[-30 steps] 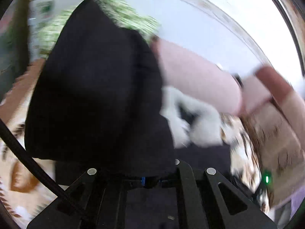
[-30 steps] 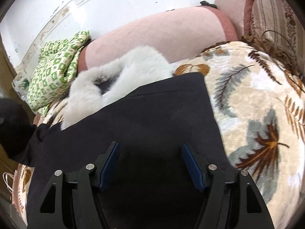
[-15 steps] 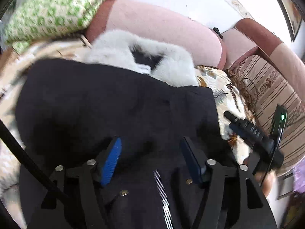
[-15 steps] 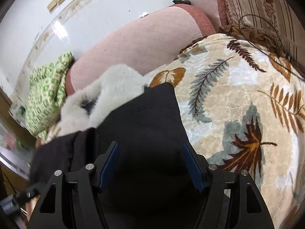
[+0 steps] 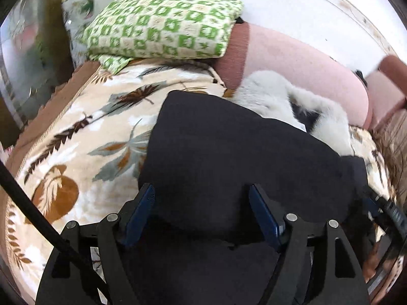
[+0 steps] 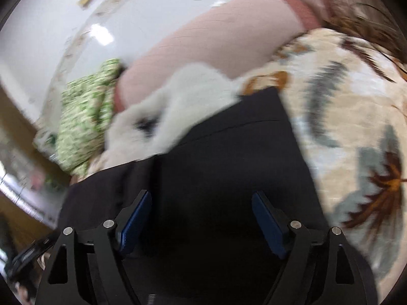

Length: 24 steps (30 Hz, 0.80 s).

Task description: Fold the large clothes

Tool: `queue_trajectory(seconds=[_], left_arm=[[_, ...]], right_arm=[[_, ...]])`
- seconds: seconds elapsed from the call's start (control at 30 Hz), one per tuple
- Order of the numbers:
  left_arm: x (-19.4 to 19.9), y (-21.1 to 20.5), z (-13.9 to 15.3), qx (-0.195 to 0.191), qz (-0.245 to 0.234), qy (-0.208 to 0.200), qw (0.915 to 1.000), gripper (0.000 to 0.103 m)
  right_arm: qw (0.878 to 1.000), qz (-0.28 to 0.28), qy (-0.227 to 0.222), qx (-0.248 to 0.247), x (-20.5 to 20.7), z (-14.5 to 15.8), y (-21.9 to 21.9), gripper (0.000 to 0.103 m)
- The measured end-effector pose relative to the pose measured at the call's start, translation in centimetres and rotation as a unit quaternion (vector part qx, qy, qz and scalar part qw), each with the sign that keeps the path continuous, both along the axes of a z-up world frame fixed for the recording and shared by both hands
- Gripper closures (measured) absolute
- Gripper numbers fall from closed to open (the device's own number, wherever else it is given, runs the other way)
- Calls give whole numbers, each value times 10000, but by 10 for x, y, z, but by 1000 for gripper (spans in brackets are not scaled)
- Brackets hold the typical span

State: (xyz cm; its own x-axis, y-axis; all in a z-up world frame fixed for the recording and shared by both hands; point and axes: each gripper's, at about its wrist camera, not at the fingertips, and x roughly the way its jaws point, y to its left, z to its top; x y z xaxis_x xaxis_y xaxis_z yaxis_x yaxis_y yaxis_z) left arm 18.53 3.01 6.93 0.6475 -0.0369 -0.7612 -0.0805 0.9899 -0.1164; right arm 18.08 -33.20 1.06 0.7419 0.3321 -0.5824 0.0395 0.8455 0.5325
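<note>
On a cream leaf-patterned blanket [image 5: 84, 137] lies the folded black coat [image 5: 229, 157] with its white fur collar [image 5: 279, 99] against the pink sofa backrest [image 5: 305, 63]. Left gripper [image 5: 201, 208] and right gripper [image 6: 201, 213] hover over it, jaws spread, holding nothing. Green checked cushion [image 5: 162, 20] sits beyond.

Leaf blanket [image 5: 84, 137] — green pillow [image 5: 162, 23]; sofa back [image 5: 300, 66]
</note>
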Motion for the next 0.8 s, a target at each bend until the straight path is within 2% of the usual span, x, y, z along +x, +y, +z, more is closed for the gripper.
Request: queue_trajectory(seconds=[0.13, 0.17, 0.2, 0.23, 0.27, 0.43, 0.53, 0.63, 0.73, 0.8], left_arm=[[2, 2, 2, 81, 94, 3, 9999, 28], [3, 2, 2, 120, 112, -13, 9999, 28], [4, 2, 5, 162, 146, -41, 9998, 28], [7, 3, 6, 180, 181, -59, 9997, 28], [10, 4, 9, 181, 239, -79, 9995, 28], [18, 10, 20, -67, 409, -179, 9990, 28], [27, 2, 14, -26, 364, -73, 9993, 28], [39, -12, -3, 122, 247, 116, 9996, 28], [51, -22, -26, 146, 201, 378, 9990, 28], [58, -24, -43, 128, 294, 480, 9983, 27]], right_arm=[[9974, 475, 256, -474, 16, -17, 41, 18], [9972, 500, 237, -504, 16, -18, 45, 25], [9969, 709, 205, -277, 17, -17, 47, 68], [9959, 858, 282, -42, 19, -16, 47, 90], [9960, 851, 258, 84, 16, -9, 46, 94], [9965, 610, -462, 327, -13, 47, 20, 96], [9970, 59, -696, -329, -37, 71, -6, 96], [9950, -396, -461, -798, -44, 67, -31, 96], [9970, -450, 88, -623, -32, 45, -45, 96], [9945, -453, 414, -854, -22, 31, -39, 96]])
